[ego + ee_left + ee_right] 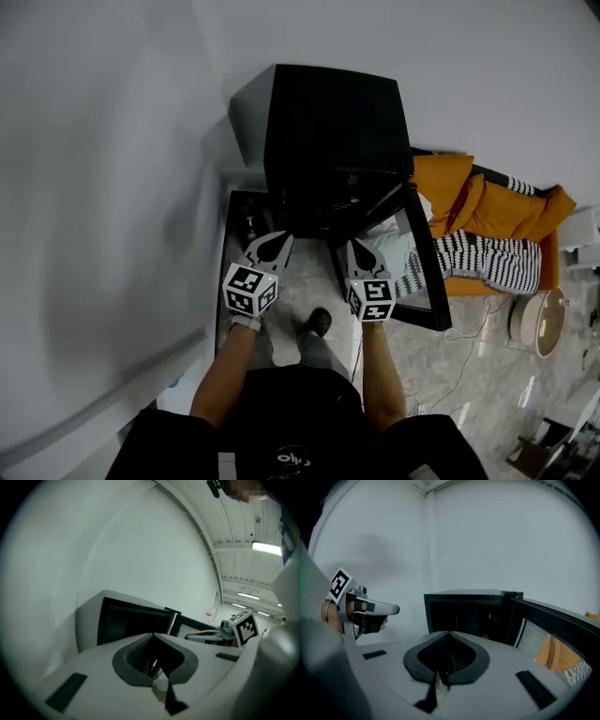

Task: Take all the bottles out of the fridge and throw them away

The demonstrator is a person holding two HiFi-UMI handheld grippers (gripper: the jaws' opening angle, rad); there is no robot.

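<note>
Left gripper (284, 238), right gripper (355, 246), grey plastic fingers pressed together empty, boxy black fridge (333, 131), door (428, 255) open

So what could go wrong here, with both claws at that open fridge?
The open door stands close beside the right claw; a sideways move could knock it. The fridge looks dark inside, so bottles may be hard to spot. That claw and the left claw are shut and must open before gripping.
</note>
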